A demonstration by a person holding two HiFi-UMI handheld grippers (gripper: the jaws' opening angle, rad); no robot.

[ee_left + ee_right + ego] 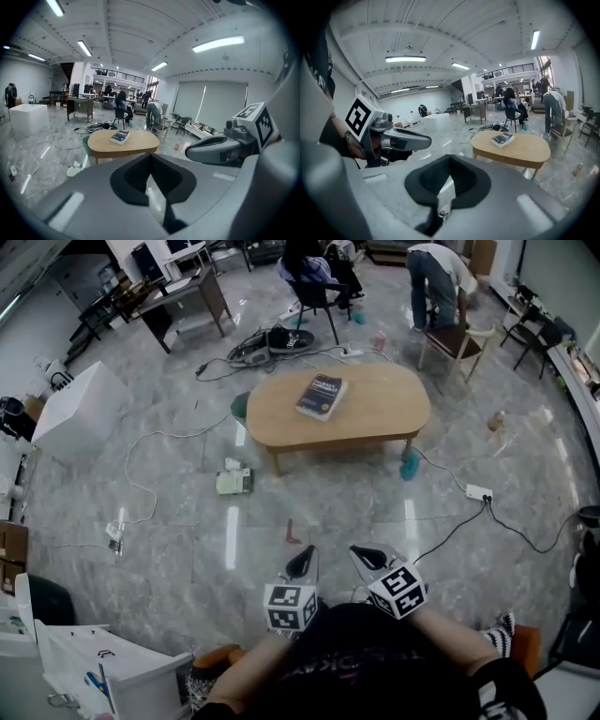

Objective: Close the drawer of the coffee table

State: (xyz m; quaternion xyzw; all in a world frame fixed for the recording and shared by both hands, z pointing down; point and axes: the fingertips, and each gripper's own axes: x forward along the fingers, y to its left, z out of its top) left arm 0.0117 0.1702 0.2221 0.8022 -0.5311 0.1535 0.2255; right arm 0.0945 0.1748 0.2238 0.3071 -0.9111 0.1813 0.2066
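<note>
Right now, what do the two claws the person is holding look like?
The left claw and right claw are both grey, with pointed black tips and black pads inside. Each carries a white cube printed with black square markers: left cube, right cube. The person wears a black top.

Oval wooden tabletop: one dark-blue book lying flat near its centre. Grey marble floor: loose white cable, power strip, and small packet beside the table's left leg.
</note>
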